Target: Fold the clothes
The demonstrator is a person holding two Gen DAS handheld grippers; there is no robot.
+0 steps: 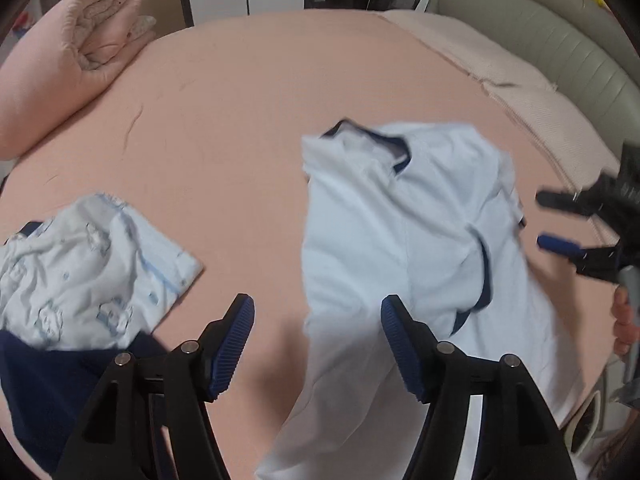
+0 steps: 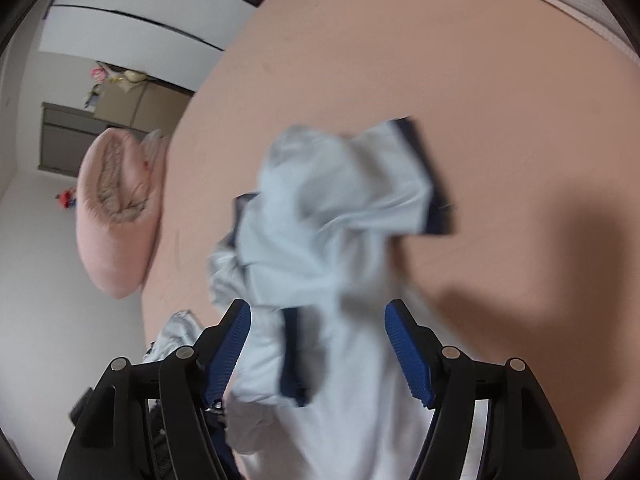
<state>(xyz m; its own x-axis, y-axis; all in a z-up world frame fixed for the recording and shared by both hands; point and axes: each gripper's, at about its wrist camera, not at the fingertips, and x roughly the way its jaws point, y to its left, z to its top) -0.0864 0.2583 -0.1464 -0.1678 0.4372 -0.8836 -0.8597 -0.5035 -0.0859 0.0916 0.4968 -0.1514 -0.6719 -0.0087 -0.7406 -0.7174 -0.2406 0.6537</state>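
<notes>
A light blue shirt [image 1: 400,240] with navy trim lies crumpled on the pink bed [image 1: 240,120]. In the left wrist view my left gripper [image 1: 318,320] is open above the shirt's left edge. Cloth shows between its fingers, but the pads do not press on it. At the right edge of that view my right gripper [image 1: 554,220] is open just beside the shirt's sleeve. In the right wrist view the right gripper [image 2: 318,320] stands wide above the bunched shirt [image 2: 332,220], whose navy-edged sleeve reaches to the right.
A printed pale garment [image 1: 80,260] lies on a navy one [image 1: 60,380] at the left. A rolled pink duvet [image 1: 68,48] sits at the far left corner. A padded headboard [image 1: 540,40] and a cream blanket [image 1: 500,72] border the right side. A hand [image 1: 624,320] holds the right gripper.
</notes>
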